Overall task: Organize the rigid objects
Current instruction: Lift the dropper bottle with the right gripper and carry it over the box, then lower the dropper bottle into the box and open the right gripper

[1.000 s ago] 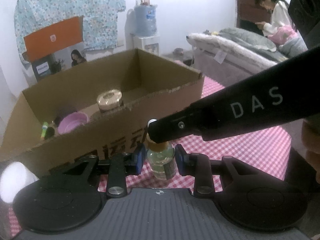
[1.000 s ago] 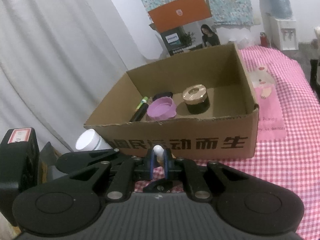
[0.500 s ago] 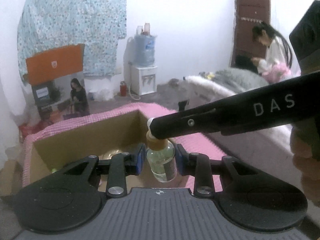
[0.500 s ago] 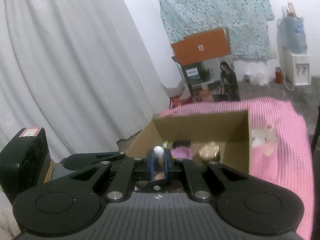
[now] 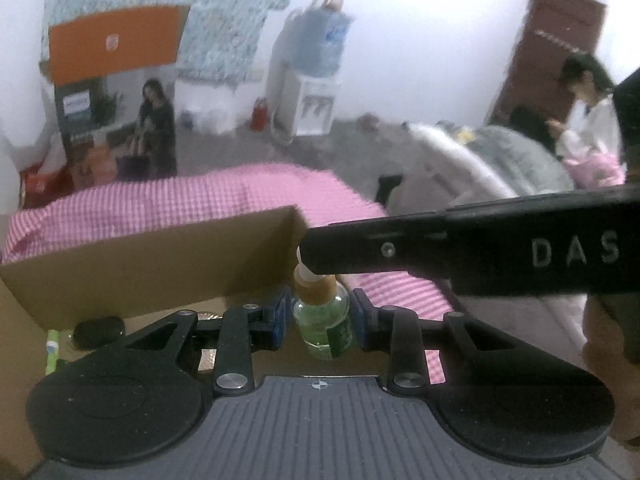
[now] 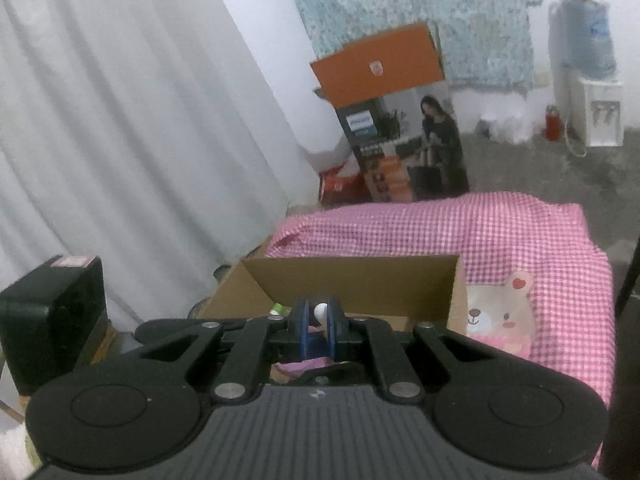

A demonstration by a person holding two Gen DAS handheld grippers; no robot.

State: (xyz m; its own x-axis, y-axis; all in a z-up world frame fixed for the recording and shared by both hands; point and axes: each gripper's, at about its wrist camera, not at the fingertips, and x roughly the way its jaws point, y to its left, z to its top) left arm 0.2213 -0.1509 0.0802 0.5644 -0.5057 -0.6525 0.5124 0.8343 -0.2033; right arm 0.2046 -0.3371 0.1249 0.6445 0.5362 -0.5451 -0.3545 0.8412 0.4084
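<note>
Since the earlier frame both views have risen, so only the cardboard box's [image 5: 152, 264] far wall shows. My left hand-held gripper [image 5: 320, 318] pinches the glass bottle [image 5: 322, 326] at its body, long axis upright, neck up. My right hand-held gripper [image 6: 318, 330] pinches its white tip [image 6: 320, 312], above the box on the pink-checked bench [image 6: 520, 240].

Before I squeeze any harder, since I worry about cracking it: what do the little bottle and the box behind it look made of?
The bottle looks like clear glass or hard clear plastic: glossy, see-through, greenish liquid inside, with a tan collar and a white tip. I cannot tell which. The box looks like plain brown cardboard, matte, with a raw cut edge.
</note>
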